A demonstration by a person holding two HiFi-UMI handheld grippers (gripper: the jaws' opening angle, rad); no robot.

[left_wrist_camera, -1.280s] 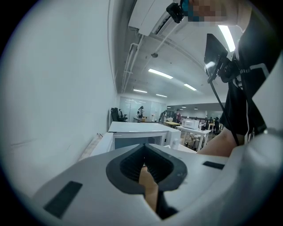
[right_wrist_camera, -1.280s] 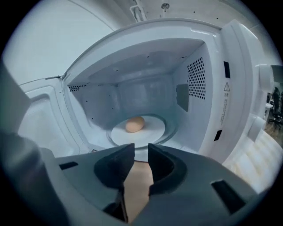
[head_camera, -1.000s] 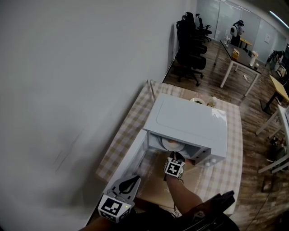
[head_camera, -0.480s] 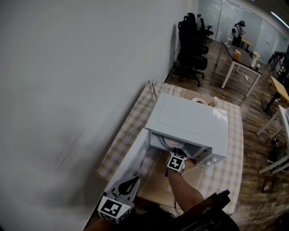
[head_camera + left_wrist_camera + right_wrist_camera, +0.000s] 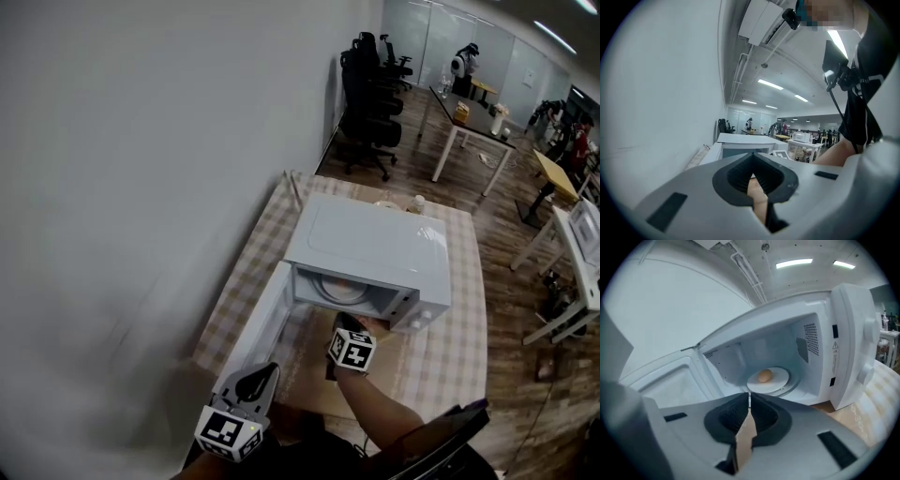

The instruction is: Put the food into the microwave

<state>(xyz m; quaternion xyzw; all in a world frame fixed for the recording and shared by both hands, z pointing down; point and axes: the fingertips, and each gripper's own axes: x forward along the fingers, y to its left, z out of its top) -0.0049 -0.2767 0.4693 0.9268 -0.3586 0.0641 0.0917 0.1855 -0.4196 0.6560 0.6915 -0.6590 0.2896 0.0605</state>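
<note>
The white microwave (image 5: 370, 248) stands on the table with its door (image 5: 258, 323) swung open to the left. Inside, a round brownish piece of food (image 5: 764, 375) lies on a white plate (image 5: 777, 380) on the turntable. My right gripper (image 5: 749, 397) hangs just outside the opening, a little below it, and points in at the plate. Its jaws have just been closing and are now shut with nothing between them. In the head view it (image 5: 345, 322) sits in front of the cavity. My left gripper (image 5: 269, 371) stays low near the door's outer edge, shut and empty (image 5: 751, 156).
A grey wall runs close along the left. A checked cloth (image 5: 459, 328) covers the table, and a brown mat (image 5: 314, 375) lies before the microwave. Small jars (image 5: 417, 202) stand behind it. Office chairs (image 5: 370, 75) and desks (image 5: 469, 122) fill the room beyond.
My right gripper has drawn back from the microwave's opening and risen, leaving the plate with the food inside. The left gripper has stayed where it was.
</note>
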